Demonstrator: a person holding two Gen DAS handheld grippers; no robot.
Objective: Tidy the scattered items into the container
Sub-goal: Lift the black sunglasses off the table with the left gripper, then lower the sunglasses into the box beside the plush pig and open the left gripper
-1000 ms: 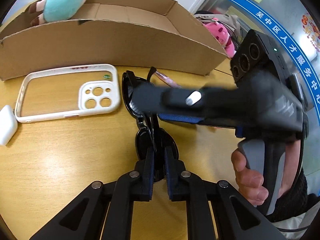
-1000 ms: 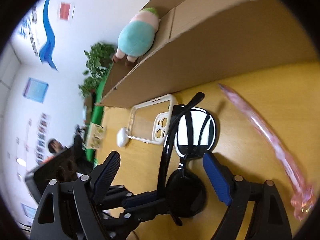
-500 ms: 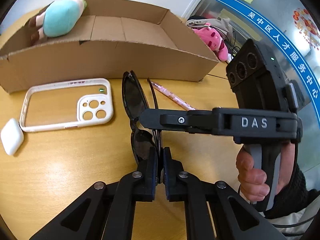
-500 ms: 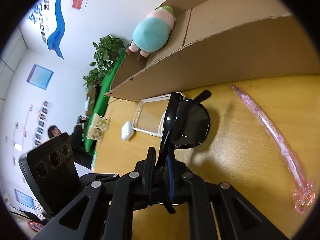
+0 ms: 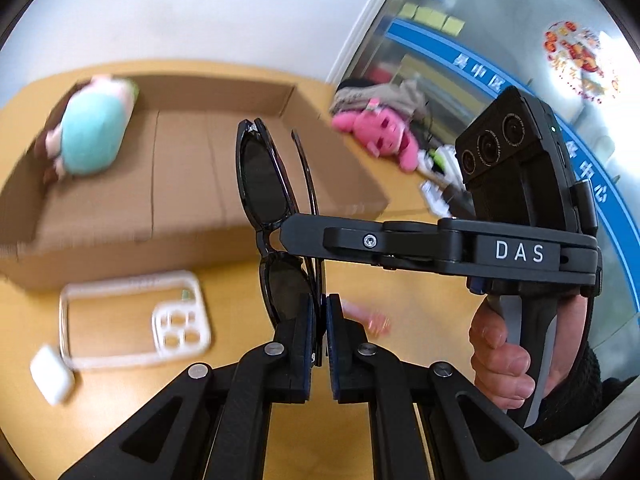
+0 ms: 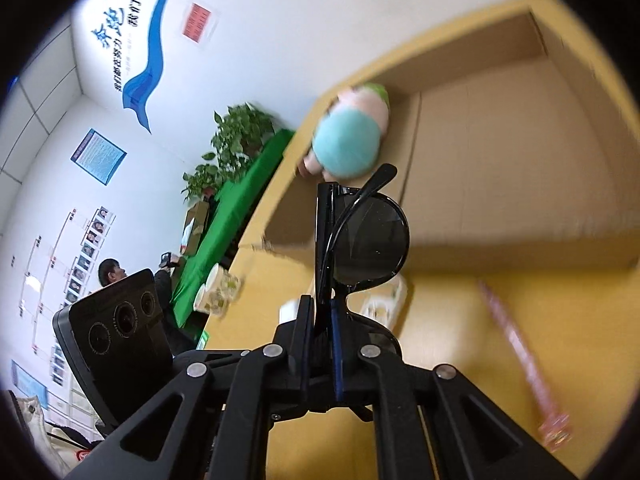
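Both claws are clamped on one pair of black sunglasses [image 5: 266, 184], which hangs in the air above the yellow table [image 5: 420, 320]. The left claw [image 5: 318, 328] pinches the near lens and folded arms at about 6 o'clock in its own view; the right claw [image 5: 294, 234] comes in from 3 o'clock and pinches the bridge. In the right wrist view, the right claw [image 6: 322, 320] holds the frame edge-on, with one round lens standing up at 12 o'clock.

The cardboard box [image 5: 180, 184] lies ahead at 11 o'clock with its open side up, and a teal and pink plush toy [image 5: 92, 132] is already in its left end. The bare floor of the box to the right of the toy looks like the best place to land.

To do this well, I would carry both hands together so the frame is not twisted between two grips, clear the near wall, lower the glasses until they rest on the cardboard, then let go with one claw before the other.

A second ago the glasses lay on the table and the right claw stood wide around them; now it has closed, and the glasses have lifted, with the box seen from higher up. The white phone case [image 5: 136, 320], the small white case [image 5: 50, 374] and the pink pen [image 6: 520, 356] are still on the table.
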